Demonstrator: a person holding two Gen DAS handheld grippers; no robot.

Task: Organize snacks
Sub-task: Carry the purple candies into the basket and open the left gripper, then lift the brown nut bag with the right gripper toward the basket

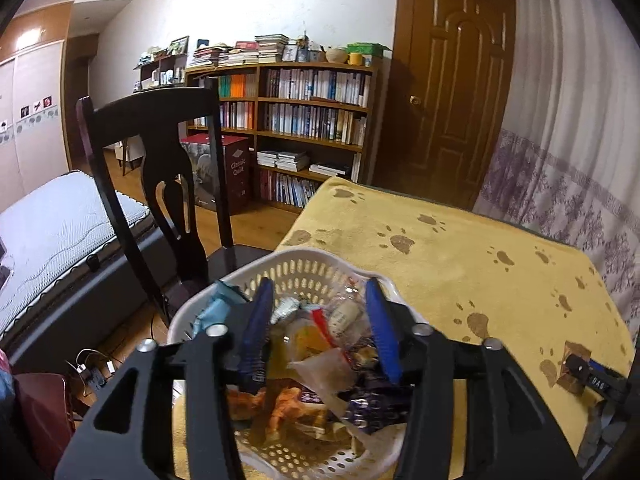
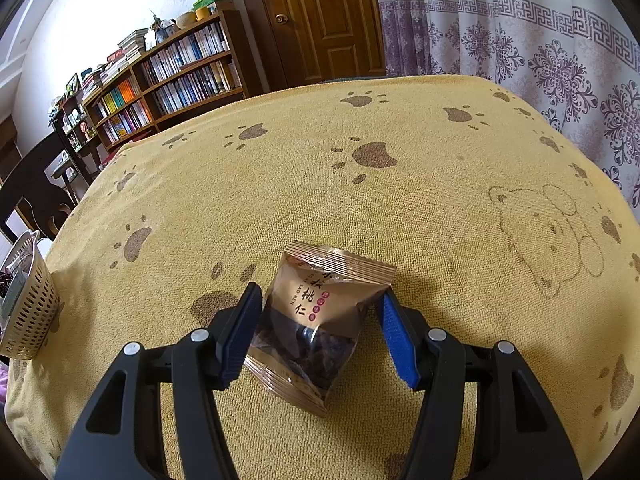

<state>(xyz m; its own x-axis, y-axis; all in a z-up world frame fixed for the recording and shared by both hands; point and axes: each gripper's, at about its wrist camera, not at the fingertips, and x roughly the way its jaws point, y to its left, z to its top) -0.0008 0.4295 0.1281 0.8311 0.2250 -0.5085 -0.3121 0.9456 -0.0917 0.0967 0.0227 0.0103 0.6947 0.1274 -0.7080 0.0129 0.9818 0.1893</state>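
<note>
Right tongs (image 2: 320, 336), blue pads apart, straddle the brown snack packet (image 2: 320, 320) lying lengthwise between them on the table (image 2: 440, 208), while the left tongs (image 1: 320, 328) hang apart over the basket (image 1: 304, 268) at frame left.

A brown foil snack packet (image 2: 320, 320) with dark lettering and a clear lower window showing dark pieces lay flat on the yellow cloth at the lower centre of the right wrist view, tilted slightly, its crimped top edge pointing toward the upper right. A cream perforated basket (image 1: 280, 268) sat in the lower middle of the left wrist view, heaped with mixed wrapped snacks (image 1: 320, 344). The same basket also showed at the far left edge of the right wrist view, well apart from the packet.
</note>
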